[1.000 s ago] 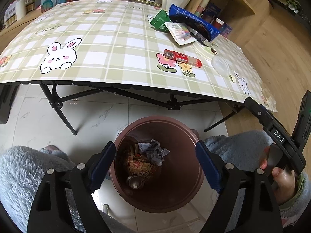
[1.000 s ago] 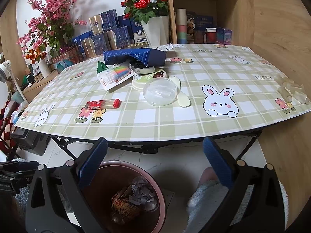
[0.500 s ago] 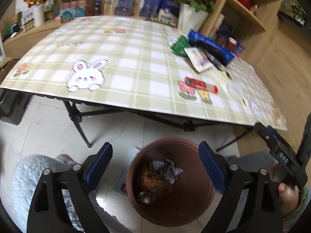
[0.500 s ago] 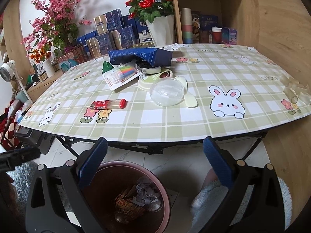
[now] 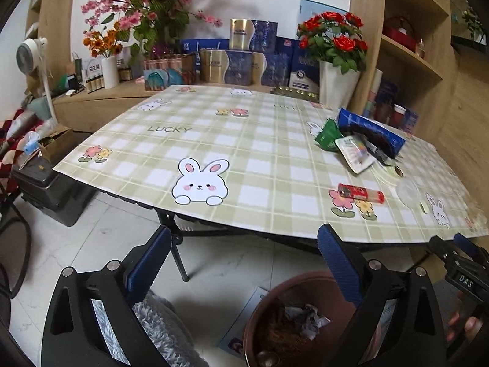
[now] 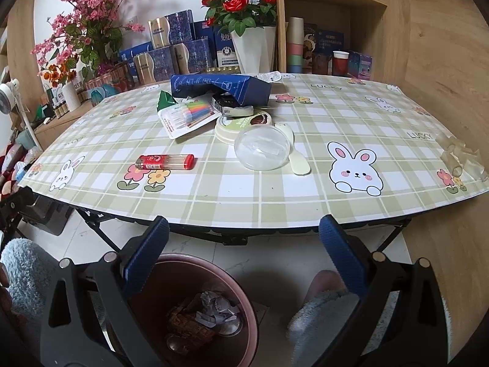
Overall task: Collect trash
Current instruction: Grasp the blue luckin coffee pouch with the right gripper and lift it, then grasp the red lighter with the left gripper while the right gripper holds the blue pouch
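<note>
A brown trash bin (image 5: 305,321) (image 6: 195,309) stands on the floor below the table's near edge, with crumpled paper and wrappers inside. My left gripper (image 5: 241,263) hangs above the floor left of the bin, its jaws opening with nothing between them. My right gripper (image 6: 243,244) stands open and empty just in front of the table edge, above the bin. On the checked tablecloth (image 6: 275,183) lie a red lighter (image 6: 166,162) (image 5: 360,192), a clear plastic lid (image 6: 262,148), a pale spoon (image 6: 298,160), a round tub (image 6: 241,124), a marker pack (image 6: 189,116) and a blue box (image 6: 220,88).
Crumpled clear tape (image 6: 461,159) sits at the table's right edge. Flower pots (image 6: 250,30) and boxes line the back ledge. A black case (image 5: 45,189) stands on the floor at left. Fluffy slippers (image 6: 321,315) rest beside the bin. Wooden shelves (image 6: 333,24) rise at the right.
The left gripper has tilted up from looking straight into the bin toward the table and back wall, and its jaws have spread wider. The right gripper has barely moved.
</note>
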Demonstrator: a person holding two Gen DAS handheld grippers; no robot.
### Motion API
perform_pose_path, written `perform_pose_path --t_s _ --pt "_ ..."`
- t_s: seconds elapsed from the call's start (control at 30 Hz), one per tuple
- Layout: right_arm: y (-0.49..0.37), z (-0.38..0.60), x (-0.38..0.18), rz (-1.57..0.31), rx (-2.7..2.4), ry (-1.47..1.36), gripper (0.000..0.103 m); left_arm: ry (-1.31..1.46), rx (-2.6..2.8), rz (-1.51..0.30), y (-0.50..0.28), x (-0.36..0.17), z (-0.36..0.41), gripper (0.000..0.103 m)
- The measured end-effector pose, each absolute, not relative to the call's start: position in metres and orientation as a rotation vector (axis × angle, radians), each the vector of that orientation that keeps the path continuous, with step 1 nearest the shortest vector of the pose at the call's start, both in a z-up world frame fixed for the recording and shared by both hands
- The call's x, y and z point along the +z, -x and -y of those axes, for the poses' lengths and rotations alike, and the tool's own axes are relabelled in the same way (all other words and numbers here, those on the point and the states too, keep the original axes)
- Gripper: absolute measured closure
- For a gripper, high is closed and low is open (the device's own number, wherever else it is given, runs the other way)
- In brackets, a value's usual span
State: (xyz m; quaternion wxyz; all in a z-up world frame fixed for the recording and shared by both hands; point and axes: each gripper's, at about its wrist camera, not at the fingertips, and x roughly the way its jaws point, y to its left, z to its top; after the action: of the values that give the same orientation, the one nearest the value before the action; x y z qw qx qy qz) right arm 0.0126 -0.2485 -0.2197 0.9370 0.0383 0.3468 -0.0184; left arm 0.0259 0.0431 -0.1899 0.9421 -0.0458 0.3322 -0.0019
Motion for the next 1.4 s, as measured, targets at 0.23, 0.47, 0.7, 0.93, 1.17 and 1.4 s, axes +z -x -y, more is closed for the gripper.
perform_pose_path --t_s 0.23,0.47,0.7,0.93,1.17,1.4 --pt "-0.041 0.250 -0.202 -0.722 -0.037 0.003 0.006 0.054 0.012 -0.637 -0.032 -0.191 -0.039 0.007" --pt "-0.132 0.236 -0.164 -0.658 -0.008 0.279 0.006 0.042 0.025 -0.624 -0.048 -0.195 -0.037 0.007" --pt "-0.234 0.202 -0.173 -0.751 0.023 0.496 0.008 0.122 0.040 -0.666 -0.060 -0.202 -0.052 0.007" --pt "-0.281 0.190 -0.190 -0.904 0.078 0.437 0.044 0.104 0.021 -0.681 -0.062 -0.205 -0.049 0.007" --pt "-0.265 0.206 -0.139 -0.707 0.065 0.333 0.077 0.109 -0.001 -0.694 -0.065 -0.207 -0.048 0.007" --pt "-0.216 0.252 -0.077 -0.496 0.045 0.142 0.083 0.106 -0.073 -0.738 -0.073 -0.210 -0.040 0.007"
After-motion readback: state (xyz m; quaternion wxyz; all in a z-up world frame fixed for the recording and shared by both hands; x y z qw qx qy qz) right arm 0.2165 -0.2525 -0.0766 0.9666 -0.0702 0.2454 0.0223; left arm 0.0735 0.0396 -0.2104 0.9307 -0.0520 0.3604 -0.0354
